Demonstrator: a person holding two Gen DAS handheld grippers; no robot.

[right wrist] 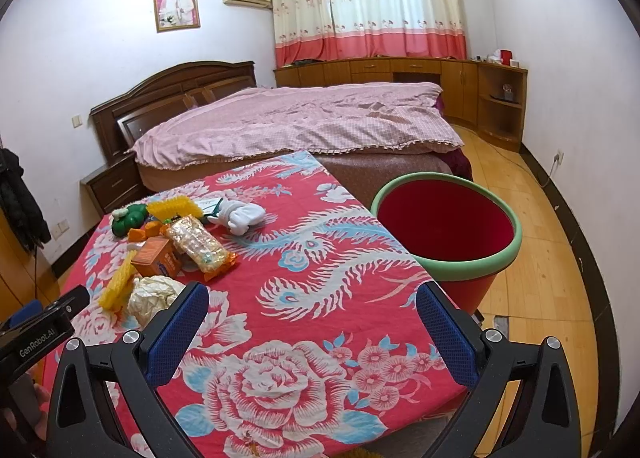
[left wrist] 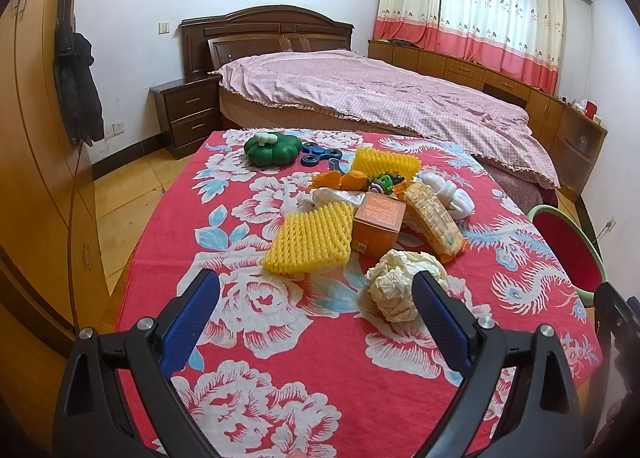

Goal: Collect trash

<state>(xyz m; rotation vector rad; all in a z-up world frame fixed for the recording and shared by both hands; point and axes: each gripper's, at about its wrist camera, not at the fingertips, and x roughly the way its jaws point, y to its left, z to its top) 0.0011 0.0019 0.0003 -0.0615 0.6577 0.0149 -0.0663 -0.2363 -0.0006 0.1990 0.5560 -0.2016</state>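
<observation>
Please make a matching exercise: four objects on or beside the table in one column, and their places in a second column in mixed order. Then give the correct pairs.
Objects
1. crumpled ball of white paper
2. green pumpkin-shaped plastic toy
3. red bucket with a green rim
4. pair of white rolled socks

Places
A. on the floor beside the table's right edge
B. nearest to the open left gripper
C. far left end of the pile
D. far side of the pile, towards the bed

Pairs: 1-B, 2-C, 3-A, 4-D
</observation>
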